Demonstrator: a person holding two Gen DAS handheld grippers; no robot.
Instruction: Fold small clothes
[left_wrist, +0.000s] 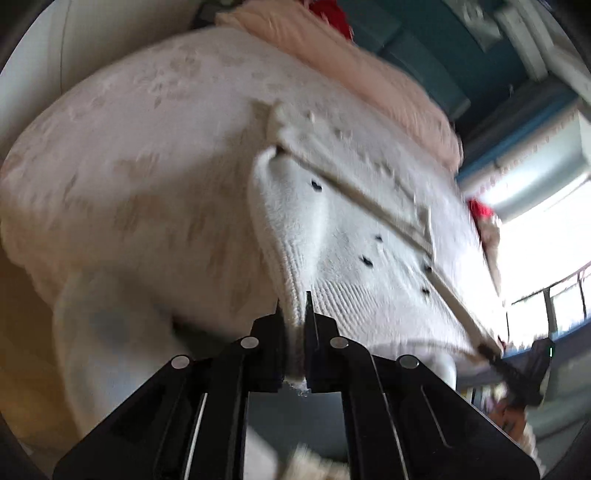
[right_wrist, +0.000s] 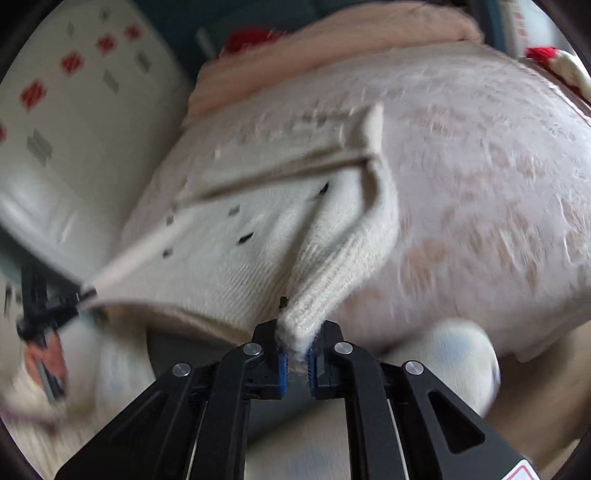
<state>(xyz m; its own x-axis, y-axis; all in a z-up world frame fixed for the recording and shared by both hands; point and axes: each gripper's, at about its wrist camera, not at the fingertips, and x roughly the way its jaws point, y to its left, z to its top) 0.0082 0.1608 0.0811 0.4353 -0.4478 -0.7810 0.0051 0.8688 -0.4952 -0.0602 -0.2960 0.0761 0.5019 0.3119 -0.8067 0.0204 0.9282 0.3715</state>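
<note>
Two grippers are pinching the same garment, one at each end of its ribbed hem. We are seeing the left gripper (left_wrist: 294, 306) nearest in its own view, its black fingers (left_wrist: 272, 347) pressed together on a fold of the white knit sweater (left_wrist: 343, 236), with the ribbed edge running down between them and poking out below. In the right wrist view we are seeing the right gripper (right_wrist: 295, 325) doing likewise: its blue-padded fingers (right_wrist: 282, 365) are clamping a bunched corner of the ribbed hem (right_wrist: 332, 273), which is standing up out of the jaws.

Beyond the fingers, the sweater is stretching out taut between the two grips, its body dotted with small dark marks and crossed by a beige band (right_wrist: 266, 177). It is lying over a pale pink patterned blanket (left_wrist: 122, 155) that is spreading wide beneath it. Farther back we are making out a peach-coloured folded cloth (left_wrist: 332, 55) and something red (left_wrist: 330, 14) behind it, both blurred. At the far edge of each view the opposite gripper is showing, gripping the hem's other end.
</note>
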